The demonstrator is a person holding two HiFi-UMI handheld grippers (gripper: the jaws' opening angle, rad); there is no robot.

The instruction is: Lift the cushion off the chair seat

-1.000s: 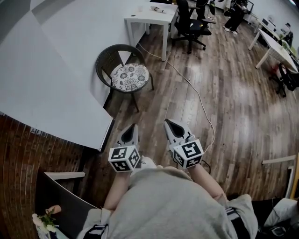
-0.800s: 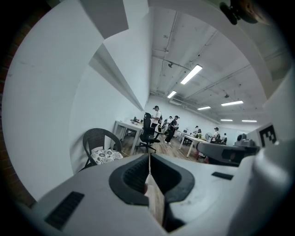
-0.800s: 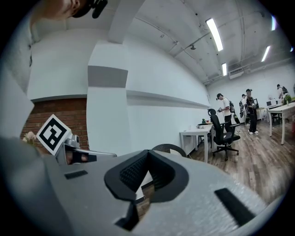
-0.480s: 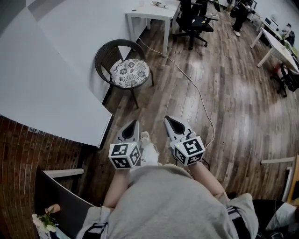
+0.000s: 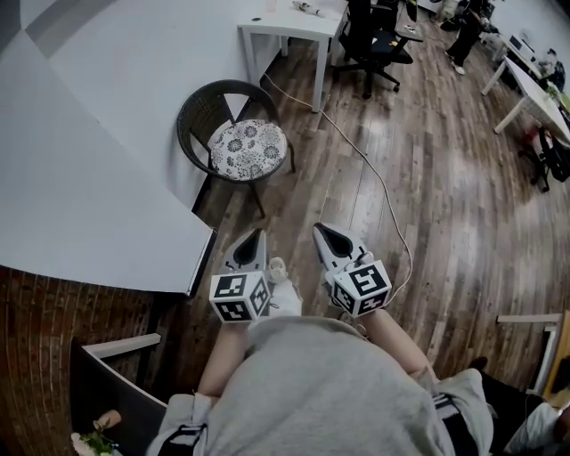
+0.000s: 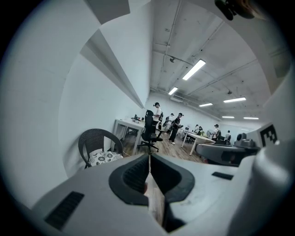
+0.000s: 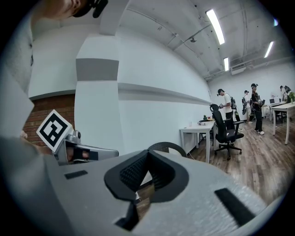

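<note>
Cushion (image 5: 248, 149) flat on wicker chair (image 5: 189, 116) seat, chair beside white wall (image 5: 107, 134)

Dark wicker chair (image 7: 167, 147): only backrest top visible in right gripper view, seat behind right gripper (image 7: 148, 155). White table (image 5: 276, 25): cut by head view's top edge; small object (image 5: 305, 8) on it unidentifiable.

We see a dark, round-backed chair of woven wicker (image 5: 194, 120), its weave rough and matt. On its seat lies a round white cloth cushion with a dark flower print (image 5: 248, 149), which looks soft and dull. Under the chair, the brown wooden plank floor (image 5: 427, 205) has a glossy sheen with pale reflections. Behind the chair, the white wall (image 5: 98, 151) is smooth and matt. Nearer to us than the chair, the grey left gripper (image 5: 255, 235) and the grey right gripper (image 5: 321, 232) look like matt plastic, and their dark jaws are ribbed.
</note>
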